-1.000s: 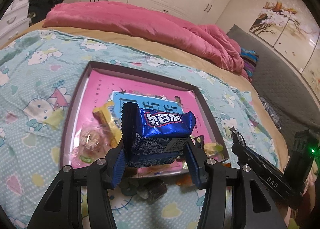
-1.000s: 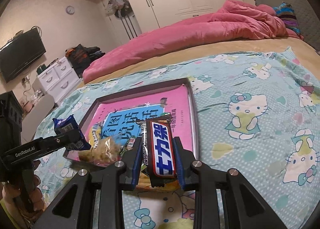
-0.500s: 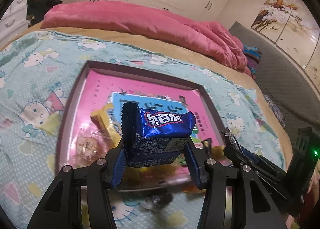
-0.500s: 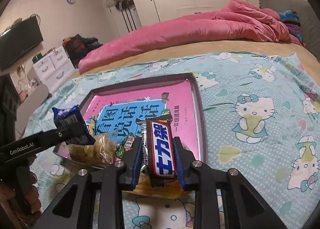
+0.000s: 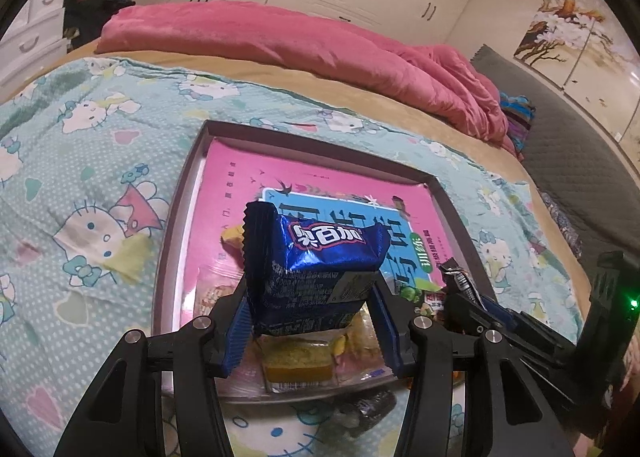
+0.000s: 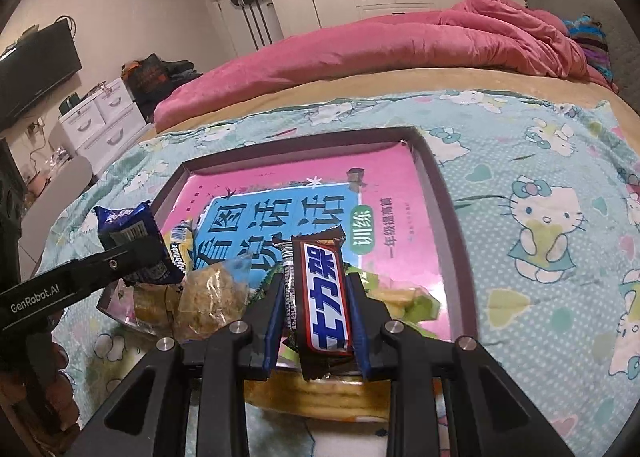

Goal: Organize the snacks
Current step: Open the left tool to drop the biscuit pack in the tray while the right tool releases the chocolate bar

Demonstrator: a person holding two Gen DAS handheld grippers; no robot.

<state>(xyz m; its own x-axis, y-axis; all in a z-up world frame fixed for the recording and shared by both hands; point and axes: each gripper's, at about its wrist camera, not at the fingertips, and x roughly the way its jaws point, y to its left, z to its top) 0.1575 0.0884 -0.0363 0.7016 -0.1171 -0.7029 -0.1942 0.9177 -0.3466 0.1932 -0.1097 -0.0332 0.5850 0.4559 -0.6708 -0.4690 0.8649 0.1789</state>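
Observation:
My left gripper is shut on a blue foil snack pack and holds it above the near end of the dark-rimmed tray. My right gripper is shut on a Snickers bar, upright over the tray's near edge. The tray has a pink and blue book cover inside. Several small wrapped snacks lie at its near end: clear-wrapped cakes, a yellow wrapped piece and green packets. The blue pack also shows at left in the right wrist view.
The tray rests on a Hello Kitty sheet on a bed. A pink duvet lies along the far side. A dark wrapped sweet lies on the sheet just outside the tray's near edge. A yellow packet lies under my right gripper.
Both grippers have moved forward over the tray's near end with their snacks still held. The tray looks closer and larger in both views.

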